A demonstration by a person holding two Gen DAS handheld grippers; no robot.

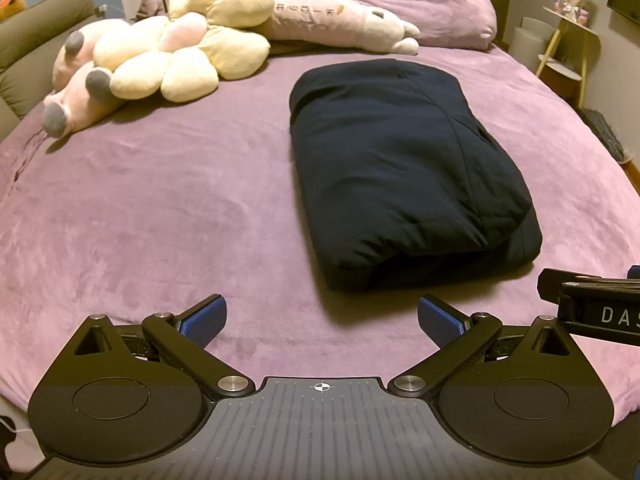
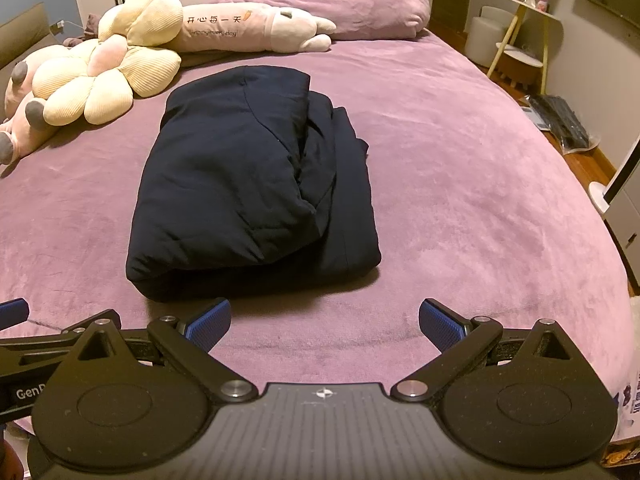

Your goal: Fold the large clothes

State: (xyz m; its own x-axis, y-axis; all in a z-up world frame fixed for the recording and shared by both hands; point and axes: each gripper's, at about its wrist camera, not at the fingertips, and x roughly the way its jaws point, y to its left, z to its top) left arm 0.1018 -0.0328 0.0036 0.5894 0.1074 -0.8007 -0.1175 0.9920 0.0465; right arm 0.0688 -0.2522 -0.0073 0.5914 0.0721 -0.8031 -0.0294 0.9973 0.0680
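A dark navy padded garment (image 1: 404, 168) lies folded into a thick rectangle on the purple bed (image 1: 160, 208). In the right wrist view the garment (image 2: 248, 176) shows stacked layers along its right side. My left gripper (image 1: 322, 320) is open and empty, hovering over the bed's near edge, just short of the garment's near end and to its left. My right gripper (image 2: 325, 322) is open and empty, near the garment's near right corner. Its body shows at the right edge of the left wrist view (image 1: 596, 304).
Plush toys, a cream flower cushion (image 1: 176, 52) and a long pink pillow (image 1: 340, 20), lie at the head of the bed with a bunched purple duvet (image 1: 432, 4). A yellow-legged side table (image 2: 520, 40) and floor clutter stand to the right of the bed.
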